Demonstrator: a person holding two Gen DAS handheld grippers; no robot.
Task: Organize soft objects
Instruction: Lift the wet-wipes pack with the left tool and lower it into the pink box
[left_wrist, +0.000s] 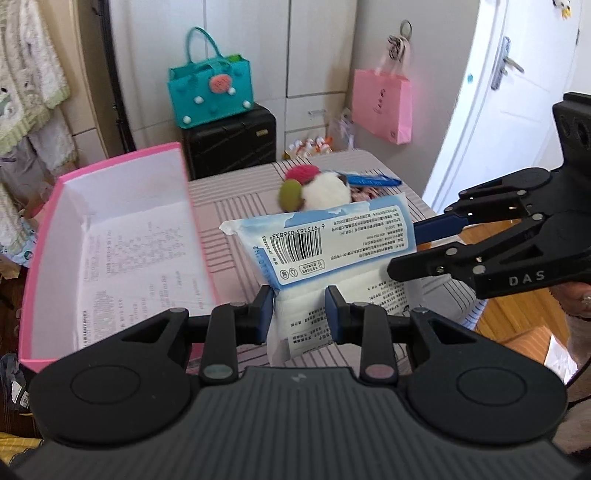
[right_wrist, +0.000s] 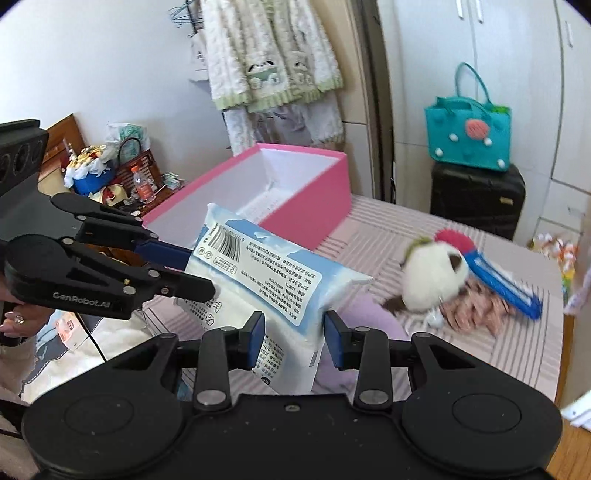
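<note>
A soft white and blue tissue pack (left_wrist: 332, 251) is held above the striped table by both grippers. My left gripper (left_wrist: 300, 310) is shut on its near end, and my right gripper (right_wrist: 294, 338) is shut on its other end; the pack also shows in the right wrist view (right_wrist: 273, 280). A pink open box (left_wrist: 110, 254) with white inside sits left of the pack, also seen in the right wrist view (right_wrist: 295, 195). A white plush toy (left_wrist: 325, 192) lies farther back on the table, beside a blue pouch (right_wrist: 506, 280).
A teal felt bag (left_wrist: 210, 92) stands on a black suitcase (left_wrist: 229, 144) behind the table. A pink paper bag (left_wrist: 382, 105) hangs on the cabinet. A pink patterned cloth (right_wrist: 476, 306) lies under the plush. Clutter (right_wrist: 110, 173) sits at the left.
</note>
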